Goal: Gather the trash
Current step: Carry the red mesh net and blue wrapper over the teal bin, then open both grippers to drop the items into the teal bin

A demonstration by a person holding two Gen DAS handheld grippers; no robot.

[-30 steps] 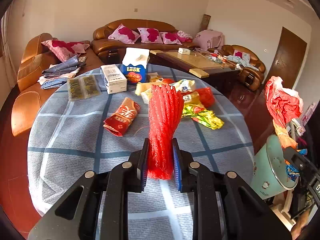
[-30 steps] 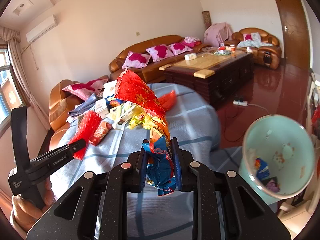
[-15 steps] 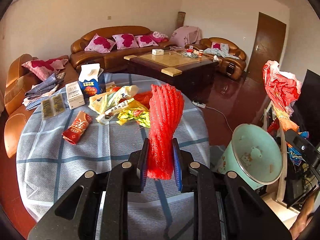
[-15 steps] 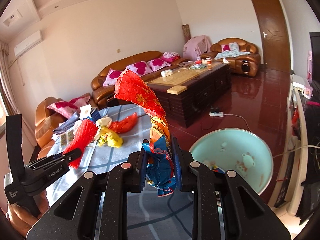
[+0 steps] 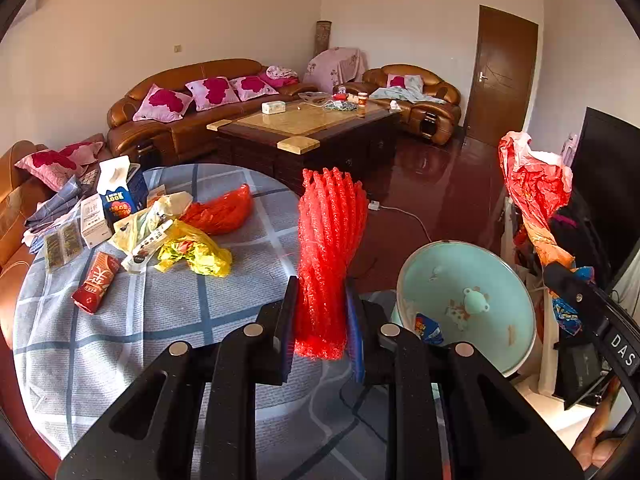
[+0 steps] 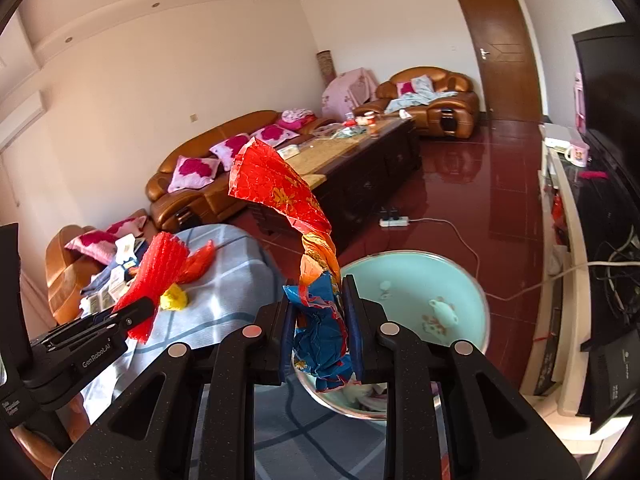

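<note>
While both grippers clamp wrappers, left gripper (image 5: 320, 328) on red netting (image 5: 330, 256), right gripper (image 6: 320, 332) on foil wrapper (image 6: 320, 320), mint bin (image 6: 460, 280) rim beside table edge (image 5: 280, 384).

Both wrist views face the mint bin (image 5: 466, 304) beside the table (image 5: 120, 320).

Cream walls (image 6: 168, 76), recessed ceiling lights (image 6: 154, 5). Glossy dark-red floor (image 5: 448, 184). Brown leather sofa (image 5: 184, 120) with pink cushions along wall, matching armchair (image 5: 416, 96) beside brown door (image 5: 504, 76). Dark wooden coffee table (image 5: 304, 136) between. Daylight throughout.
</note>
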